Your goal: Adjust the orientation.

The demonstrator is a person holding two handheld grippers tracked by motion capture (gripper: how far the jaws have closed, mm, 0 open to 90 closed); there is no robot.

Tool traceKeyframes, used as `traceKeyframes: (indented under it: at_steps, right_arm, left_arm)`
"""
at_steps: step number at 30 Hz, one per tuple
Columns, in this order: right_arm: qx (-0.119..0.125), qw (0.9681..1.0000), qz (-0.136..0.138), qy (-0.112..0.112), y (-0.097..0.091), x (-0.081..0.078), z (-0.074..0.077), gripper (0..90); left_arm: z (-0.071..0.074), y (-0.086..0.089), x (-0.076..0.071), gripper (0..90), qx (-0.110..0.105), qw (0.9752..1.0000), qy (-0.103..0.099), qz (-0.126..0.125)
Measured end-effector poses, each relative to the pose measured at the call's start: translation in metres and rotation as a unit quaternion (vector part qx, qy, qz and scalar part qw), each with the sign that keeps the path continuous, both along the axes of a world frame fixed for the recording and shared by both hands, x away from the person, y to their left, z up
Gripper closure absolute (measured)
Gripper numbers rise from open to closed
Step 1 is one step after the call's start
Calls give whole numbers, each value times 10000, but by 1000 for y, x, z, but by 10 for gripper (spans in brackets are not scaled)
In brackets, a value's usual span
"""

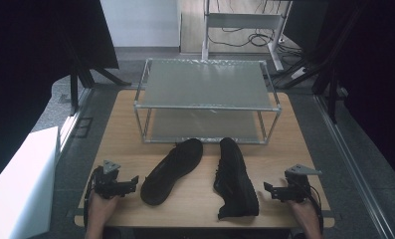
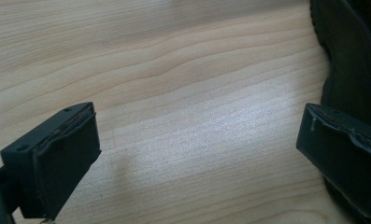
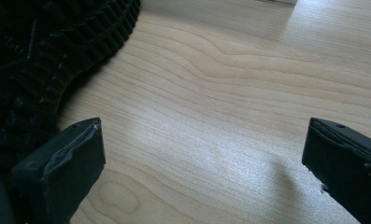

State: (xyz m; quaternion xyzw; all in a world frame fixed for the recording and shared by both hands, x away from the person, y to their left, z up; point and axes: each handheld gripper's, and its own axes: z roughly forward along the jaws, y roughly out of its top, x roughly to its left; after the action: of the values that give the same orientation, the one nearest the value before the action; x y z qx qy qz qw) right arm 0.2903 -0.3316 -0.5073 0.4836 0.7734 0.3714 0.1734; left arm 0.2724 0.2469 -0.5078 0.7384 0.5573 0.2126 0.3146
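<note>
Dark curtains are hanging on both sides of a room with grey flooring, and a wooden tabletop [image 1: 120, 124] is standing in the middle, carrying a two-tier metal rack [image 1: 207, 102] at its far end. Two black shoes are lying just in front of the rack, apart from each other: the left shoe [image 1: 171, 170] is slanting with one end toward the rack, and the right shoe [image 1: 235, 178] is resting on its side with the treaded sole turned toward the right gripper. The left gripper [image 1: 131, 184] is sitting near the tabletop's near left edge, just beside the left shoe, its jaws spread wide with bare wood between them. The right gripper [image 1: 268, 190] is sitting near the near right edge, just beside the right shoe, its jaws likewise gaping over bare wood and grasping nothing.
</note>
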Motion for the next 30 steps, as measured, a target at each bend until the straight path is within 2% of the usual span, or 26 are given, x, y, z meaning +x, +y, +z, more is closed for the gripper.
traceKeyframes:
  at_steps: [11,18,22,26,30]
  right_arm:
    - [38,10000,12,-30,1,0,1,0]
    - [31,10000,35,-56,3,0,2,0]
    - [51,10000,42,-70,2,0,2,0]
    - [73,9999,22,-85,2,0,2,0]
    - [90,9999,25,-82,2,-1,2,0]
  left_arm:
    - [2,-3,-1,0,89,9999,-55,4]
    - [5,-2,-2,1,14,9998,-174,104]
    - [5,-2,-1,2,-2,9999,-134,102]
    - [5,-3,0,5,-116,9998,-89,103]
    - [4,-5,1,7,-12,10000,-4,62]
